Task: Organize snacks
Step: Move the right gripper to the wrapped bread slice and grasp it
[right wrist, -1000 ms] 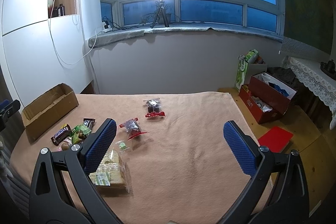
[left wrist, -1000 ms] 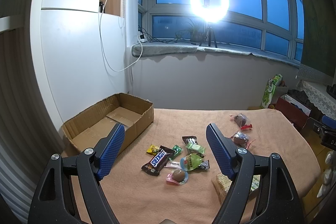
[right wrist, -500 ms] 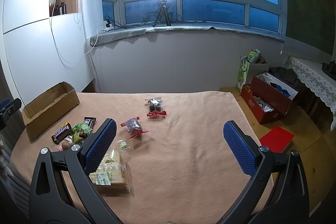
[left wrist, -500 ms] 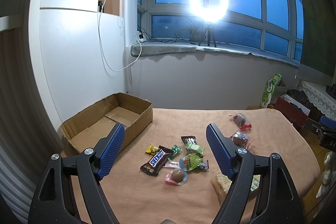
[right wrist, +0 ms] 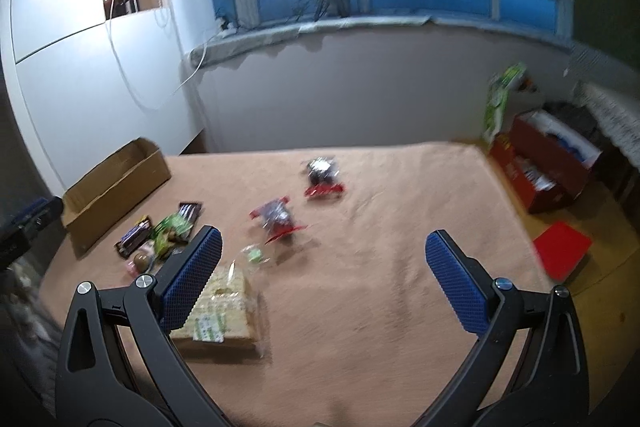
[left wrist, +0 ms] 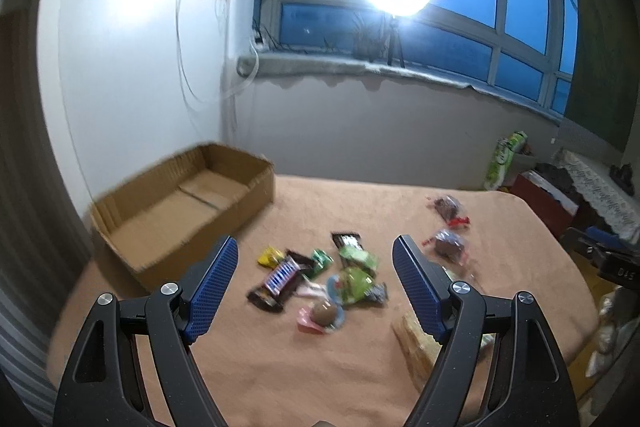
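Both views blur and dip: the left hand-held gripper (left wrist: 314,261) now swings down toward the heap of wrapped snacks (left wrist: 320,277), jaws wide, empty. The open brown cardboard box (left wrist: 180,203) waits at ten o'clock. The right hand-held gripper (right wrist: 322,263) tilts down too, wide open, empty; nothing sorted yet.

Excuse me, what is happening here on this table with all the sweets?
A person holds a two-finger gripper in each hand over a table covered with a peach cloth. Both the left gripper and the right gripper are open and hold nothing. Wrapped snacks, among them a chocolate bar and a cracker pack, lie loose on the cloth. The cardboard box at the far left corner looks empty, so the sorting has apparently not begun.
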Available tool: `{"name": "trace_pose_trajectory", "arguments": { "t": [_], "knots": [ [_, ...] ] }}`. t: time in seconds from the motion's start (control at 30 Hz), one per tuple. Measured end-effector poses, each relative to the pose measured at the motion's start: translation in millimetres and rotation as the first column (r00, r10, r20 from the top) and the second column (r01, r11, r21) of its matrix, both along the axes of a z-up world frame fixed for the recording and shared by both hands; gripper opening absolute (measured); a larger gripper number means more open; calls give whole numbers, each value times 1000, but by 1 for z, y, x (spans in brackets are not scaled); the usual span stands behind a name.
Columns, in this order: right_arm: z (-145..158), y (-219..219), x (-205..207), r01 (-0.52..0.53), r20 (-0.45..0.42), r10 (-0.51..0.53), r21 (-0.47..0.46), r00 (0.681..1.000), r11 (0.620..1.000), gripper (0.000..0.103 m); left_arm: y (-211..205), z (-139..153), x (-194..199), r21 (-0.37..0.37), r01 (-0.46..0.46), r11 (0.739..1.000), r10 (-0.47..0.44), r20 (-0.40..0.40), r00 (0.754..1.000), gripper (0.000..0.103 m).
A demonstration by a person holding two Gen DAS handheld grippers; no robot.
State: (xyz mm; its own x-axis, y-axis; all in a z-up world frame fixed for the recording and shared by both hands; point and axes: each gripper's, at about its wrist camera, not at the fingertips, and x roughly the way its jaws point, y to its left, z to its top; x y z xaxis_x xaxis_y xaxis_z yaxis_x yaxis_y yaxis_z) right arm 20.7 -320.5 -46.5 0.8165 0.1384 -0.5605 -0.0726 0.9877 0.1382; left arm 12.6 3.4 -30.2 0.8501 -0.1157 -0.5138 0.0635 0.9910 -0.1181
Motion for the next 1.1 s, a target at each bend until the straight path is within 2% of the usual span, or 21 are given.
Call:
{"name": "trace_pose_trajectory", "arguments": {
  "t": [0.13, 0.2, 0.27, 0.4, 0.5, 0.6, 0.7, 0.8, 1.03, 1.1],
  "knots": [
    [-18, 3, 17, -80, -80, 86, 72, 993, 994, 103, 0, -17, 4, -64, 40, 997, -44, -62, 997, 80],
    [-27, 6, 22, -107, -112, 118, 99, 987, 989, 103, 1, -26, 7, -139, 69, 988, -84, -107, 991, 79],
    [-37, 9, 29, -143, -147, 162, 133, 976, 981, 99, -1, -32, 7, -176, 84, 981, -108, -129, 986, 77],
    [-62, 17, 43, -204, -237, 262, 242, 935, 949, 94, -6, -48, 11, -285, 130, 950, -188, -188, 964, 71],
    [-75, 23, 51, -227, -291, 309, 285, 905, 931, 84, -14, -60, 11, -340, 155, 928, -241, -227, 944, 66],
    [-85, 29, 56, -243, -317, 337, 300, 887, 922, 82, -21, -69, 12, -390, 170, 905, -286, -262, 922, 57],
    [-92, 32, 59, -256, -340, 369, 332, 865, 908, 74, -27, -78, 12, -417, 182, 890, -320, -289, 902, 53],
    [-96, 39, 59, -275, -354, 391, 335, 850, 901, 71, -35, -84, 10, -429, 202, 880, -352, -308, 884, 48],
    [-98, 50, 59, -310, -365, 429, 342, 826, 887, 61, -40, -93, 11, -430, 199, 881, -360, -336, 870, 47],
    [-98, 51, 59, -312, -367, 431, 341, 824, 887, 61, -43, -95, 11, -431, 210, 878, -373, -340, 863, 39]
  ]
}}
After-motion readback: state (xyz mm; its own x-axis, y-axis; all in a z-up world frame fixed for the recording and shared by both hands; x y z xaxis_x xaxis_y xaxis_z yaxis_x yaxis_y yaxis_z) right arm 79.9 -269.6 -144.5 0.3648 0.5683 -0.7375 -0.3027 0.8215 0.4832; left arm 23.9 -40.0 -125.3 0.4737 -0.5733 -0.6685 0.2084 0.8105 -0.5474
